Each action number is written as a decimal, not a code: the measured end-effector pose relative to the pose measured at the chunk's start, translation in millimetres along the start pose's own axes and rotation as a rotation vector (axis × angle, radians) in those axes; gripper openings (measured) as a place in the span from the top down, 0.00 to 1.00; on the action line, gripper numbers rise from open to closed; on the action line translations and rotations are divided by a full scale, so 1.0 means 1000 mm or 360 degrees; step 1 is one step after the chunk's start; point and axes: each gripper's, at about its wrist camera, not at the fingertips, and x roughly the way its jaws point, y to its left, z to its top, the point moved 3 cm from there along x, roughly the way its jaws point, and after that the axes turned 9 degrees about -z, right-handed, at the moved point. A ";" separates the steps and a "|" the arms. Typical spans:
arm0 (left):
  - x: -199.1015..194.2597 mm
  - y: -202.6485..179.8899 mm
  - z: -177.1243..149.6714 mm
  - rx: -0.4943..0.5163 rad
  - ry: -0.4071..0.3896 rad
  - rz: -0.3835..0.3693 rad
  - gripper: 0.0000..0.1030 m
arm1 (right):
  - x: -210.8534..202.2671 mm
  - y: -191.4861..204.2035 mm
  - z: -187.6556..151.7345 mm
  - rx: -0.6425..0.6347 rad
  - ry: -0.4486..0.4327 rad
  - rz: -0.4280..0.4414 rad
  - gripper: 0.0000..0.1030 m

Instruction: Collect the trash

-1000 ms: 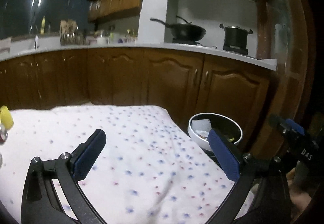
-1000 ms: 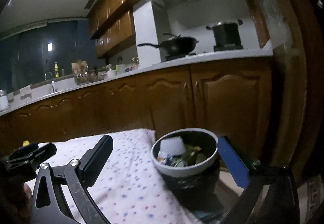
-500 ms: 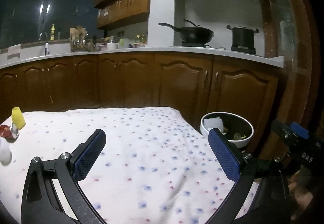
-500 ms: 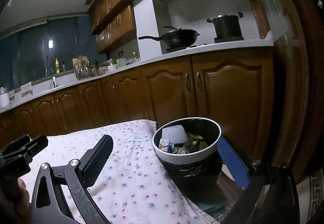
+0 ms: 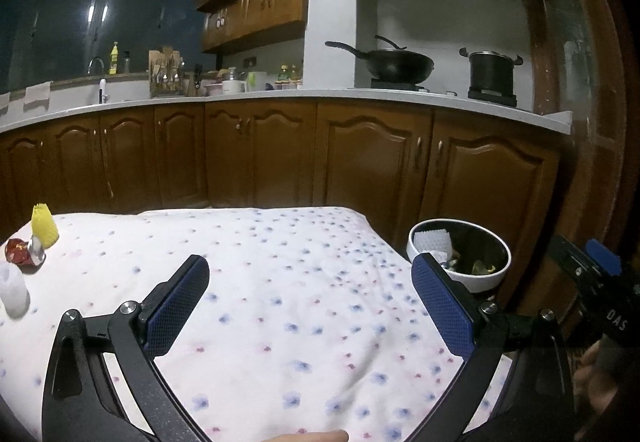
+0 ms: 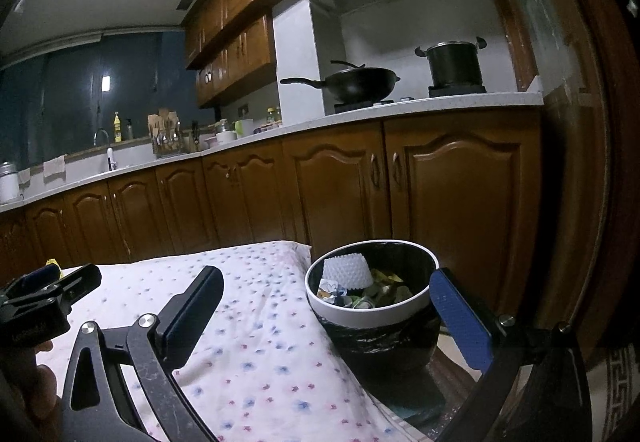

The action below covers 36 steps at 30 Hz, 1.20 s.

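both tongs are hanging spread and empty over the flowered tablecloth (image 5: 280,302): the left gripper (image 5: 308,302) is sitting with its blue pads wide apart above the near middle of the cloth, and the right gripper (image 6: 328,314) is gaping just as wide, its right pad nearly in line with the rim of the trash bin (image 6: 372,318) standing at the right edge of the table. the bin is already holding a white ribbed foam sleeve and crumpled scraps. the trash left to gather is lying at the far left of the cloth: a yellow foam net (image 5: 44,230) standing upright, a red wrapper (image 5: 22,252) just in front of it, seemingly touching, and a white foam piece (image 5: 14,292) nearer, at the edge of the view. judging from this, the step in hand is reaching for the next piece, and the left gripper is looking like the better choice, being closer to that cluster. doing it well is meaning swinging left with the pads staying parted, coming down over one item only, probably the near white piece first so the others are not getting knocked, closing gently since foam is crushing easily, and lifting clear of the cloth before carrying it right to the bin, so the fabric is not bunching or dragging along.
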 end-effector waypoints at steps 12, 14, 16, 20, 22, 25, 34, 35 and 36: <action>-0.003 -0.001 -0.002 0.0005 -0.0002 -0.0002 0.00 | -0.002 0.002 0.000 0.0003 0.0003 0.0004 0.00; -0.004 -0.001 -0.002 0.0003 -0.0001 -0.0006 0.00 | -0.002 0.002 0.000 0.0006 0.0008 0.0003 0.00; -0.004 -0.001 -0.002 0.0006 0.0001 -0.0005 0.00 | -0.003 0.002 0.000 0.0008 0.0007 0.0004 0.00; -0.004 -0.001 -0.002 0.0014 0.0003 -0.0011 0.00 | -0.003 0.002 0.000 0.0004 0.0006 0.0003 0.00; -0.005 -0.001 -0.003 0.0012 0.0002 -0.0012 0.00 | -0.002 0.001 0.000 0.0006 0.0006 0.0005 0.00; -0.005 -0.001 -0.003 0.0006 0.0004 -0.0014 0.00 | -0.002 0.002 0.000 0.0006 0.0009 0.0004 0.00; -0.003 0.000 -0.002 0.0018 0.0002 -0.0023 0.00 | -0.003 0.002 -0.001 0.0008 0.0014 0.0010 0.00; -0.003 -0.001 -0.002 0.0017 0.0002 -0.0022 0.00 | -0.002 0.002 -0.001 0.0008 0.0014 0.0010 0.00; -0.003 0.000 -0.002 0.0018 0.0003 -0.0023 0.00 | -0.003 0.003 -0.001 0.0009 0.0015 0.0012 0.00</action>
